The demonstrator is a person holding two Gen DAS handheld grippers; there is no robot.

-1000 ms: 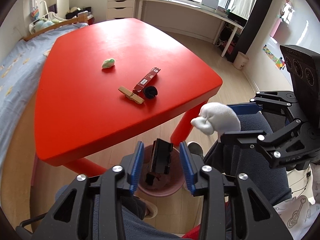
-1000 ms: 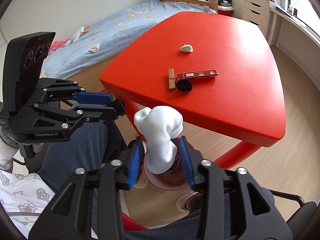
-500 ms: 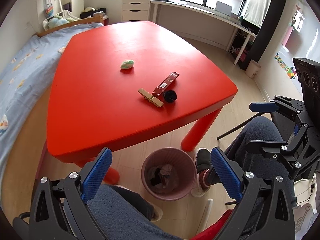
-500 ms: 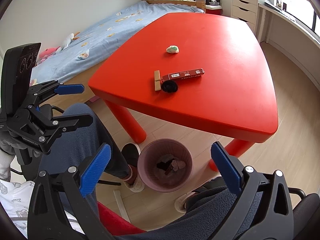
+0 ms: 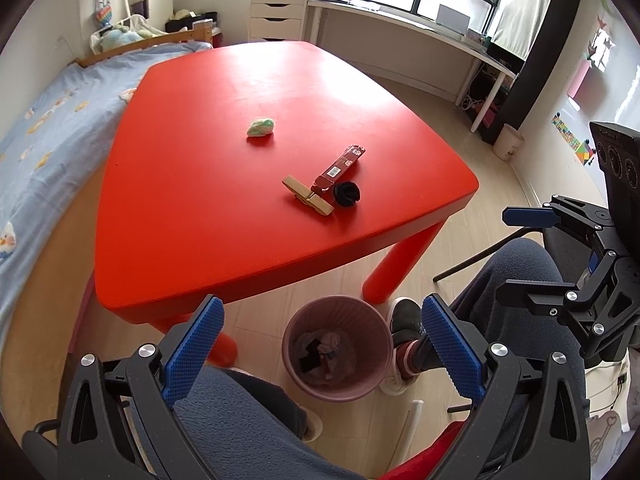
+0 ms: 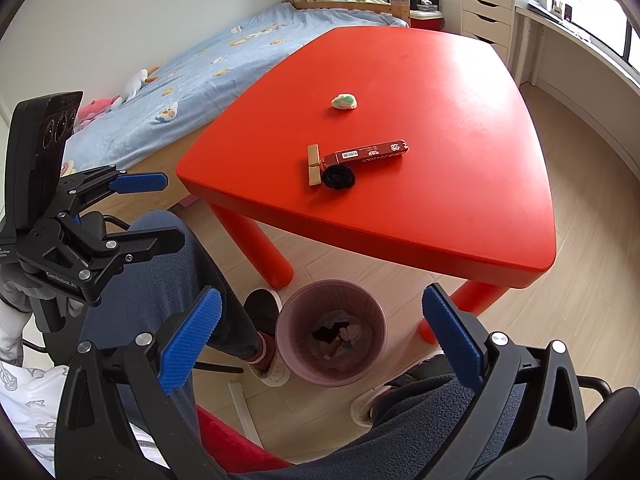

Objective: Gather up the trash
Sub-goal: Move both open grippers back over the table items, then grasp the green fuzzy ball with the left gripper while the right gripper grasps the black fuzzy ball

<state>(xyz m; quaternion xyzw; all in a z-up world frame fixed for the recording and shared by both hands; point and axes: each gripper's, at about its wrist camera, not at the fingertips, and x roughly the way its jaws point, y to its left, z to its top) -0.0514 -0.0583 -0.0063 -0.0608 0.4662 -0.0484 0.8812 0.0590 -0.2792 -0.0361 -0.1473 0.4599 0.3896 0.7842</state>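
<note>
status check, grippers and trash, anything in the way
Left gripper and right gripper open, empty, over bin. Four items on table. Path clear.

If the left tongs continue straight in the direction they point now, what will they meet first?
Most likely the pink trash bin on the floor: it sits between the open left tongs, nothing visible in between. Depth is uncertain.

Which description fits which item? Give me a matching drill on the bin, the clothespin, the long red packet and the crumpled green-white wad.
Items:
1. pink bin
2. wooden clothespin
3. long red packet
4. green-white wad

Descriptions:
A. alone, farther back on the red table
B. on the floor by the table's near corner, trash inside
C. one end between the clothespin and the black ring
D. nearest the table's front edge, left of the black ring

Pairs: 1-B, 2-D, 3-C, 4-A
</note>
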